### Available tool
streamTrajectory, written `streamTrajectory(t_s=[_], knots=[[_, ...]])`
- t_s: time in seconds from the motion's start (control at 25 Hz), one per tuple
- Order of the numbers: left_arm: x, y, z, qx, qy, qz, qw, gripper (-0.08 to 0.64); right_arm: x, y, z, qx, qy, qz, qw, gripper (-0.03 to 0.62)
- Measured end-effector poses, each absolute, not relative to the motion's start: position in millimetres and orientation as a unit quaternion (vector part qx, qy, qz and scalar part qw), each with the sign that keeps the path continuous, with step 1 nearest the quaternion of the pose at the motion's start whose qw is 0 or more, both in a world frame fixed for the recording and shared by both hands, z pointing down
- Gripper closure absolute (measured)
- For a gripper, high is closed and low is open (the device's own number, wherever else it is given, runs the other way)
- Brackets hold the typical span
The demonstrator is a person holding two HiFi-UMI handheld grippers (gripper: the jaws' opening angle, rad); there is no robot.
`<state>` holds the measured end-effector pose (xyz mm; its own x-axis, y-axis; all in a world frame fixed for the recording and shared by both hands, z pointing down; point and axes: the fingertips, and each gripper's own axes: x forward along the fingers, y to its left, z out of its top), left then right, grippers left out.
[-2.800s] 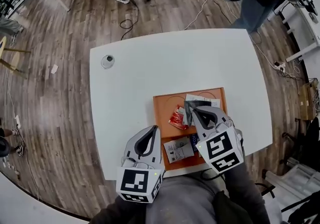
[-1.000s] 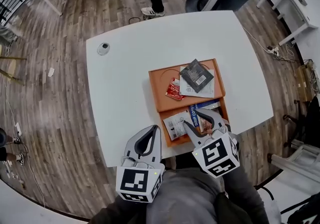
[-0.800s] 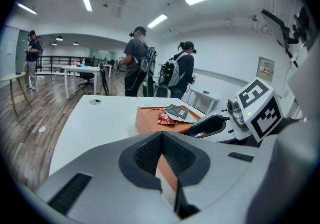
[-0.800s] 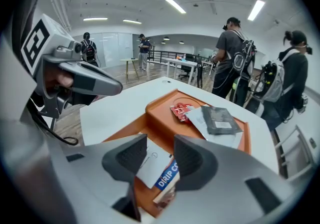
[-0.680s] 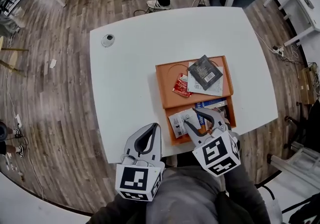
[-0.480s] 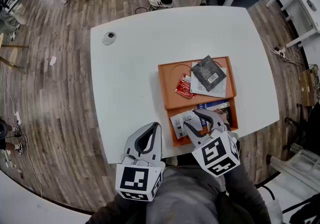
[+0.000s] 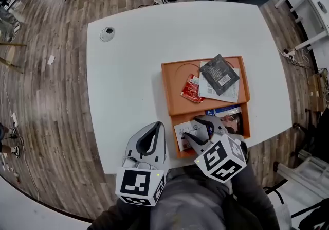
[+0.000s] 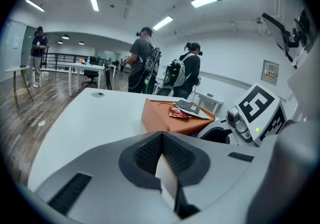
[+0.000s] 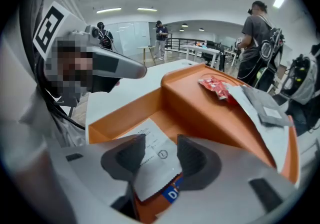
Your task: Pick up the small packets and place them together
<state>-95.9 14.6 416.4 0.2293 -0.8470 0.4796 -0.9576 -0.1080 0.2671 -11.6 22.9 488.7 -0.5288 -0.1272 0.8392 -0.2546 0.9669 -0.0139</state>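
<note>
Head view puts both grippers at the near edge of the white rectangular table (image 7: 128, 95). The left gripper (image 7: 155, 127) hangs just left of the orange two-level tray (image 7: 172, 77). It points shallowly downward, its fingers pressed together with nothing between them. The right gripper (image 9: 160, 144) tilts steeply down into the tray's lower, near compartment. Its fingers stand spread and have just been opening. They straddle the white flat packet with black print (image 9: 150, 168) without pressing it. That packet lies flat, print up, its long axis running away from the gripper. Its serrated end is nearest and overlaps a blue printed packet (image 9: 172, 194).

In the earliest frame this gripper reached over the raised far level with the dark packet at its fingertips; it has since drawn back to the near compartment. On that far level lie a red crinkled sachet (image 7: 191, 89) and a dark grey square packet (image 7: 220, 74), the latter on a white paper sheet (image 7: 216, 95). A small round grey disc (image 7: 107, 34) sits near the table's far left corner.
</note>
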Motion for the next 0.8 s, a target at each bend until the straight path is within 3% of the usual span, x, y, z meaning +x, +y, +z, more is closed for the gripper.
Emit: streamTrajectory(t_s=[0.36,0.56,0.8], knots=[[-95.1,9.5,417.7,0.736,-0.614,0.098,0.267,0.563,-12.3,26.1,494.2,0.084,-0.856,0.063,0.506,0.408],[-96.4,10.2,419.3,0.736,-0.613,0.103,0.267,0.563,-18.5,37.0,494.9,0.056,-0.856,0.045,0.513,0.535],[-98.9,12.7,411.9,0.735,-0.614,0.102,0.270,0.563,-20.1,35.6,487.5,0.076,-0.858,0.046,0.506,0.571]])
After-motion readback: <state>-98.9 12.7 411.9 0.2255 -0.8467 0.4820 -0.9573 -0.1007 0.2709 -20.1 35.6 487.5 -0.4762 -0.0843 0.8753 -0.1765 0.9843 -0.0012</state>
